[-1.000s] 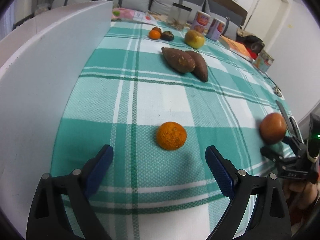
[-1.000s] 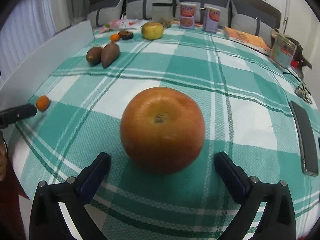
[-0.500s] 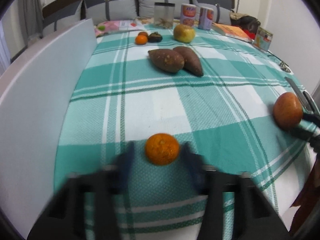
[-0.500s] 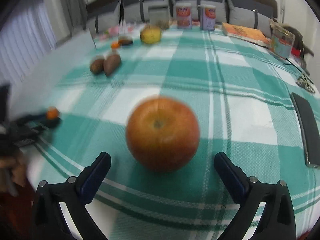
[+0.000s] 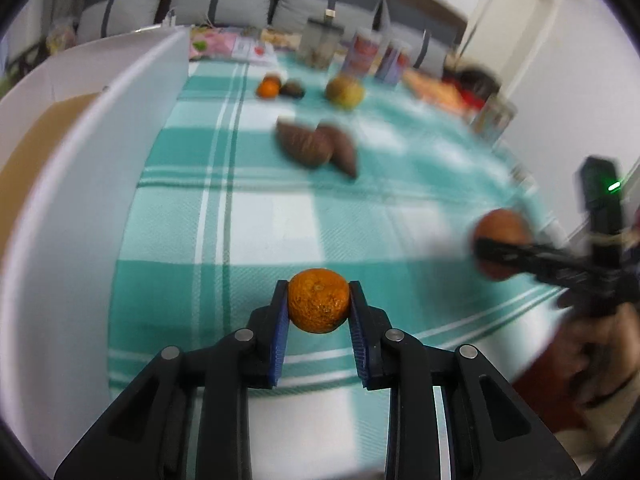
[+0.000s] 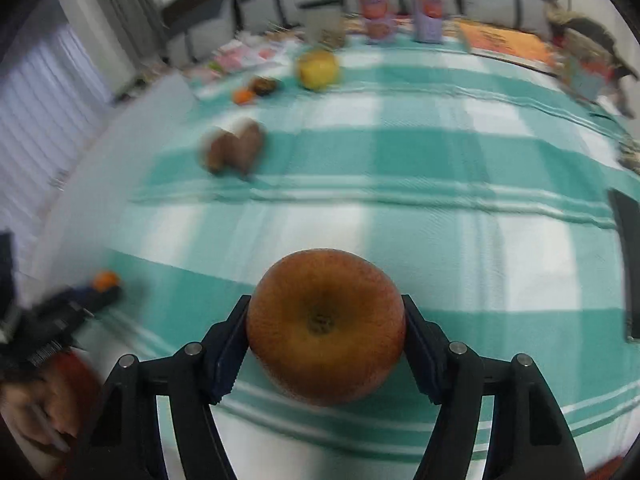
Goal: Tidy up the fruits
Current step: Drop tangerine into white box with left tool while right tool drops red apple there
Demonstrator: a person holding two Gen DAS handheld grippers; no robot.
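A small, light mandarin [image 5: 319,306] is clamped across its middle by the left gripper [image 5: 319,312] above the checked tabletop [image 5: 280,216], while a heavier, smooth, firm apple [image 6: 325,326], seemingly lifted too, is pinched at its widest girth by the just-closed right gripper [image 6: 325,338].

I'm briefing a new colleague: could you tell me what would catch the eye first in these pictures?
The small orange clamped in the left gripper, and the big reddish apple gripped by the right gripper, both over the teal checked tablecloth. Farther back lie two sweet potatoes.
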